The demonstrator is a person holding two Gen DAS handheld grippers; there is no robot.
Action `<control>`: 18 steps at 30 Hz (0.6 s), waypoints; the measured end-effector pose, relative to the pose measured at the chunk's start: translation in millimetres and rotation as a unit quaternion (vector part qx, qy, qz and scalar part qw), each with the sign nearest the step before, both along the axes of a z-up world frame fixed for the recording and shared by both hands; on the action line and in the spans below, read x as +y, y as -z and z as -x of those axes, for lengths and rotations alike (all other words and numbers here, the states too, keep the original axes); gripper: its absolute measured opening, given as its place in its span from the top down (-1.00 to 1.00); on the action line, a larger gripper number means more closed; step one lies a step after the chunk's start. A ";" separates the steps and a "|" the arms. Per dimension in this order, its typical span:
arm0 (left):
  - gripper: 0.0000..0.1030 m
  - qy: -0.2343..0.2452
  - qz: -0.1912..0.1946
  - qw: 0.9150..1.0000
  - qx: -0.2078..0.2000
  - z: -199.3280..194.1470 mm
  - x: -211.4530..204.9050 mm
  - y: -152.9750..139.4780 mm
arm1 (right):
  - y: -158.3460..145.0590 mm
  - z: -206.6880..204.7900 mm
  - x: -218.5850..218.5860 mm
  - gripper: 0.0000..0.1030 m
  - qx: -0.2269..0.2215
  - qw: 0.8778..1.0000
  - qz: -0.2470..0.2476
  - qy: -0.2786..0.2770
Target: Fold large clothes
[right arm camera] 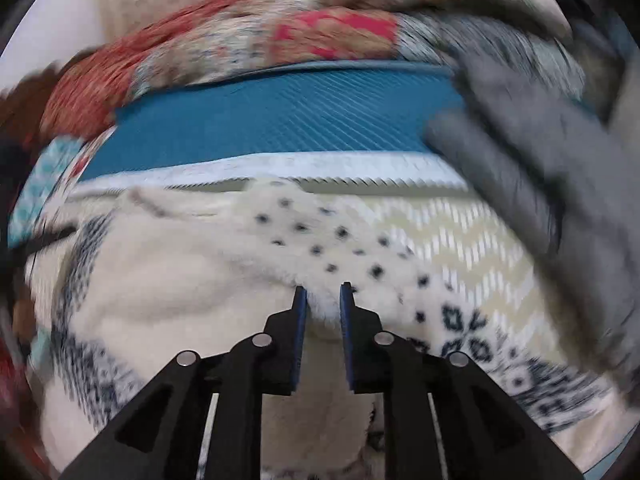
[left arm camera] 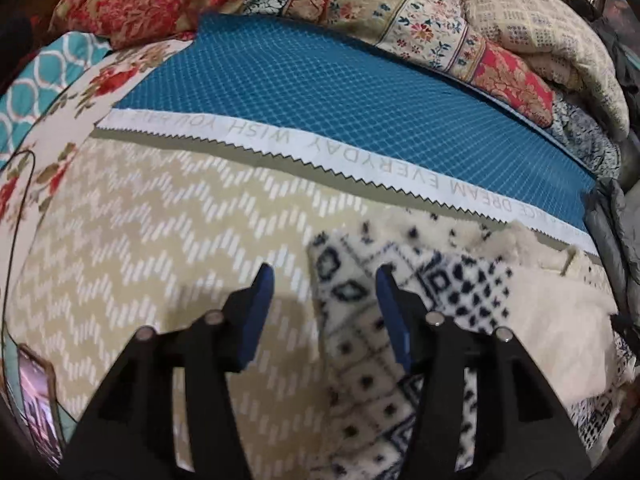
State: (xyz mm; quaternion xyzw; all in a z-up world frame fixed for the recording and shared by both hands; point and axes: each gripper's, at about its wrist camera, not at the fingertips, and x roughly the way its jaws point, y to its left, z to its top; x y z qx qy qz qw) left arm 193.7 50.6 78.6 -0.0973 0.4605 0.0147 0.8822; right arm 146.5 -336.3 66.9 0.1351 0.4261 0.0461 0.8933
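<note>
my left hand-held gripper (left arm camera: pixel 325 276) is spread, pinching nothing, its tips over the left edge of the fleece blanket (left arm camera: pixel 420 300) at the lower centre of the frame. the cream blanket with navy diamonds lies rumpled on the beige zigzag bedspread (left arm camera: pixel 140 220), below the blue mat (left arm camera: pixel 340 100) with its white jagged border. a phone (left arm camera: pixel 38 392) sits lower left. my right hand-held gripper (right arm camera: pixel 323 291) is spread too, with fleece bulging between the fingers; the view is smeared, so i can't be sure the pads touch it. a grey garment (right arm camera: pixel 540 152) fills the upper right.
</note>
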 end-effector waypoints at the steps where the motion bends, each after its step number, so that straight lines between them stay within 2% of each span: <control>1: -0.22 0.000 0.003 1.000 -0.001 3.3 2.4 0.6 | -0.2 5.9 -8.0 -0.86 -0.016 0.999 -0.030 0.017; 2: -0.52 -0.001 0.010 1.000 0.000 5.4 5.1 2.1 | -2.1 14.0 -18.2 -0.75 -0.032 0.997 -0.052 0.041; 3: -0.57 0.000 0.017 1.000 0.001 8.6 9.0 3.8 | -4.3 20.5 -26.2 -0.61 -0.043 0.995 -0.062 0.060; 6: -0.57 0.025 0.033 0.999 0.015 10.1 5.9 13.5 | -10.9 36.5 -40.6 -0.52 -0.067 0.988 -0.112 0.083; 7: -0.45 0.030 0.027 0.999 0.014 10.4 1.3 14.8 | -11.6 40.1 -39.8 -0.52 -0.068 0.986 -0.130 0.078; 8: -0.18 0.038 0.016 0.999 0.013 9.3 -2.8 18.6 | -10.8 41.7 -36.1 -0.52 -0.066 0.986 -0.140 0.067; 9: 0.00 0.046 -0.001 0.999 0.016 9.0 -9.8 22.7 | -8.6 40.3 -28.2 -0.52 -0.058 0.986 -0.147 0.049; 10: 0.46 0.053 -0.024 0.998 0.022 7.4 -16.3 28.9 | 0.0 39.2 -18.4 -0.52 -0.037 0.989 -0.139 0.027; 11: 0.75 0.055 -0.046 0.997 0.026 7.3 -22.1 33.1 | 7.0 31.3 -8.7 -0.52 -0.012 0.993 -0.116 0.019; 13: 0.74 0.053 -0.113 0.992 0.017 7.2 -30.2 41.7 | 35.9 19.7 9.6 -0.52 0.069 0.997 -0.030 0.004; 15: 0.69 0.052 -0.147 0.988 0.009 9.1 -35.6 43.9 | 33.5 22.0 3.4 -0.52 0.049 0.998 -0.028 0.011; 16: 0.60 0.052 -0.160 0.986 0.005 10.7 -38.4 41.9 | 30.0 21.4 0.7 -0.52 0.052 0.998 -0.033 0.018; 18: 0.41 0.053 -0.163 0.985 0.001 14.1 -38.4 36.1 | 15.1 27.1 -6.3 -0.52 0.040 0.998 -0.046 0.033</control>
